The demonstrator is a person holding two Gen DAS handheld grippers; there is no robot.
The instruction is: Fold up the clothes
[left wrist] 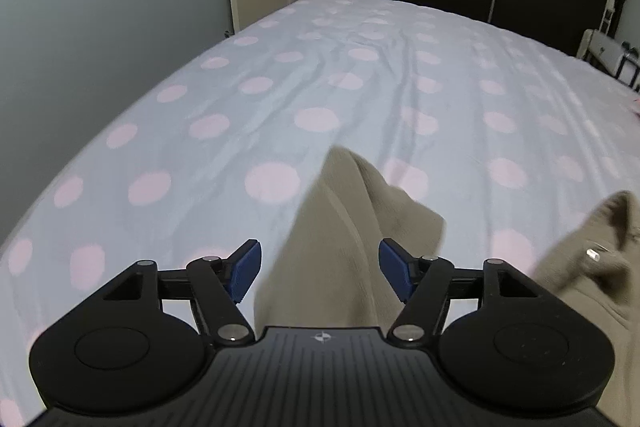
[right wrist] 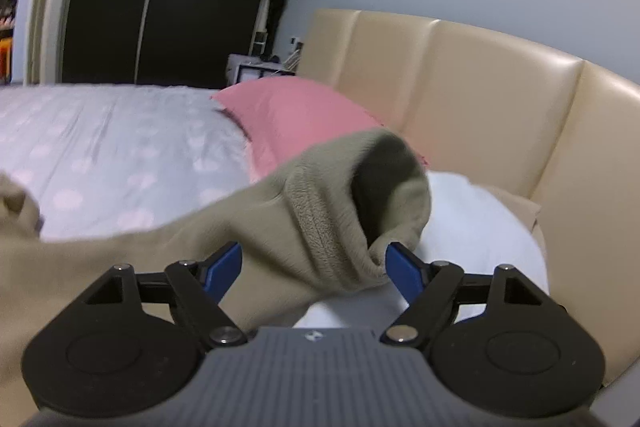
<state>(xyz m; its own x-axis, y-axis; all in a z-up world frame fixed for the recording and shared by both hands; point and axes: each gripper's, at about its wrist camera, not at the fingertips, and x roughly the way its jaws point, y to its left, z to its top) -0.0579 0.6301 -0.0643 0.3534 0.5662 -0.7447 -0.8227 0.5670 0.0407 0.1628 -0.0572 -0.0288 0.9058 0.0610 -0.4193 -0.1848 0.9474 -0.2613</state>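
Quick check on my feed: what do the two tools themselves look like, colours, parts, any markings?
Both match: left tool and right tool have black linkage arms with silver pivot pins, blue ribbed pads, round black side housings and a ribbed grey body bearing a small white emblem.

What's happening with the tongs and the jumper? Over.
Left tongs open, right tongs open. Beige jumper between both, unpinched. Pink pillow behind.

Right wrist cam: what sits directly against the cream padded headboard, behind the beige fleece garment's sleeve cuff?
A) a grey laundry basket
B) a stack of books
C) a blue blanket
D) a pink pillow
D: a pink pillow lies at the head of the bed against the cream padded headboard, just behind the open cuff of the beige fleece garment; no blanket, books or basket show there.
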